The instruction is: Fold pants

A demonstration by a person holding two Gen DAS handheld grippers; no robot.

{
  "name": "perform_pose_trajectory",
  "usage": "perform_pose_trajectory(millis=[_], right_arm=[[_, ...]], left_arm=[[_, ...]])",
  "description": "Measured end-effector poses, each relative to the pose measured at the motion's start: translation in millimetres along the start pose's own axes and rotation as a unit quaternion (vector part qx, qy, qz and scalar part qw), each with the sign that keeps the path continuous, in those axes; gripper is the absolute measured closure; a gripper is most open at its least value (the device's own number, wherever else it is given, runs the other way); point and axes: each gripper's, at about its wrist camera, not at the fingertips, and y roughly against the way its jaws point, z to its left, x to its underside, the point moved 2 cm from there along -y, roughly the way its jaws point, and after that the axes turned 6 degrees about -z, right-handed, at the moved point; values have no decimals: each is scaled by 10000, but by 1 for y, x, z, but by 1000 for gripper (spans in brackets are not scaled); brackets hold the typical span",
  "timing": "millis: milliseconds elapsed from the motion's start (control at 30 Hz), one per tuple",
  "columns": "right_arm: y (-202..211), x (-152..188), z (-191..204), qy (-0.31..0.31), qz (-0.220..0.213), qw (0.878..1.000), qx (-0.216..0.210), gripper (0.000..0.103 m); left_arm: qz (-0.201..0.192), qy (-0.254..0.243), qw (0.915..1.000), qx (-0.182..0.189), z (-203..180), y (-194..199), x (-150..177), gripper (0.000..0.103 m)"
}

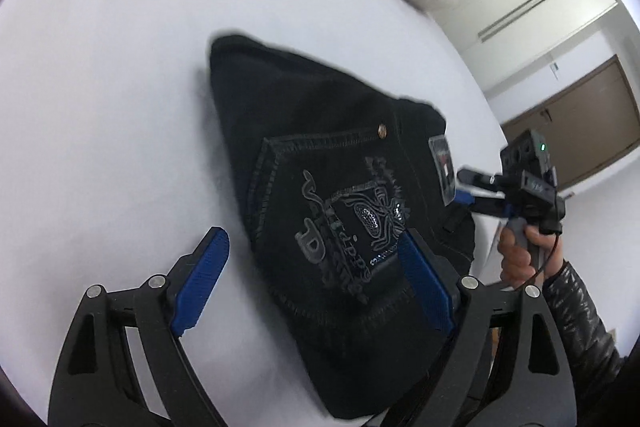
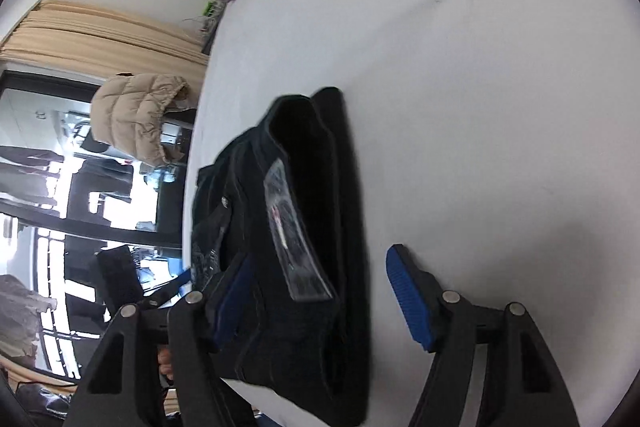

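So the black pants (image 1: 320,195) sit folded up in a thick bundle on the white worktop (image 1: 112,99), close to its near edge. The left wrist view gets the back pocket with the embroidered crest facing up, plus the right tool (image 1: 468,185) out at the waistband side, gripped by a hand (image 1: 520,255) in a dark puffy sleeve. The right wrist view only catches the stacked folded edge and a shiny tag (image 2: 294,239), with a beige puffer jacket (image 2: 136,115) off behind. Left tool (image 1: 316,279) is spread wide, its right blue pad resting against the fabric, nothing gripped. In its own view the right tool (image 2: 320,299) is spread wide too, straddling the bundle's edge.
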Motion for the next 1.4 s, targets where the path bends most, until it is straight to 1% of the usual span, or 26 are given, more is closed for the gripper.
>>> perform_pose_trajectory(millis=[67, 100, 133, 167, 200, 233, 267, 300, 367, 400, 467, 533, 667, 733, 900, 1000, 1067, 1200, 1300, 1400], right_arm=[[-10, -3, 4, 71, 156, 9999, 19, 36], [-16, -4, 6, 107, 240, 9996, 76, 43], [-21, -6, 6, 116, 303, 9994, 135, 52], [-27, -9, 5, 81, 346, 9992, 159, 55], [-30, -11, 5, 60, 358, 9992, 180, 63], [-33, -11, 6, 71, 371, 9991, 214, 68], [-36, -10, 9, 119, 378, 9988, 281, 68], [-38, -10, 12, 166, 374, 9986, 333, 70], [-38, -7, 18, 263, 345, 9980, 452, 73], [-38, -6, 21, 313, 321, 9978, 491, 76], [-35, -4, 28, 416, 230, 9972, 585, 78], [-31, -2, 36, 510, 128, 9965, 654, 81], [-28, -3, 51, 670, 14, 9945, 806, 82], [-24, -3, 57, 766, -32, 9936, 830, 83], [-14, -4, 87, 1065, -122, 9908, 827, 83], [-13, -9, 108, 1209, -163, 9899, 716, 84], [-16, -19, 126, 1277, -221, 9899, 577, 84], [-40, -48, 156, 1425, -250, 9887, 382, 84], [-72, -74, 168, 1388, -219, 9898, 246, 84], [-108, -99, 170, 1182, -148, 9929, 72, 84]], left_arm=[[233, 12, 9997, -24, 0, -17, -1, 18], [269, -30, 9996, -43, -1, -18, 0, 19], [302, -96, 9995, -78, -6, -20, 0, 24], [361, -142, 9992, -125, -9, -25, -1, 33], [448, -212, 9984, -258, -11, -29, -3, 37], [484, -265, 9979, -332, -13, -32, -3, 44], [519, -315, 9974, -381, -14, -33, -4, 47], [545, -361, 9970, -420, -16, -32, -5, 49], [569, -430, 9962, -502, -17, -31, -6, 57], [556, -450, 9961, -519, -18, -31, -6, 59], [516, -491, 9958, -569, -20, -29, -7, 69], [484, -543, 9955, -601, -24, -30, -8, 73], [410, -667, 9951, -608, -29, -25, -7, 80], [367, -700, 9950, -605, -31, -24, -9, 81], [215, -799, 9948, -589, -34, -14, -13, 83], [37, -903, 9937, -659, -34, -2, -20, 83], [-125, -928, 9932, -693, -30, 14, -32, 83], [-393, -971, 9911, -826, -8, 35, -65, 83], [-536, -1039, 9886, -949, 15, 42, -95, 83], [-583, -817, 9911, -869, 52, 40, -123, 83]])
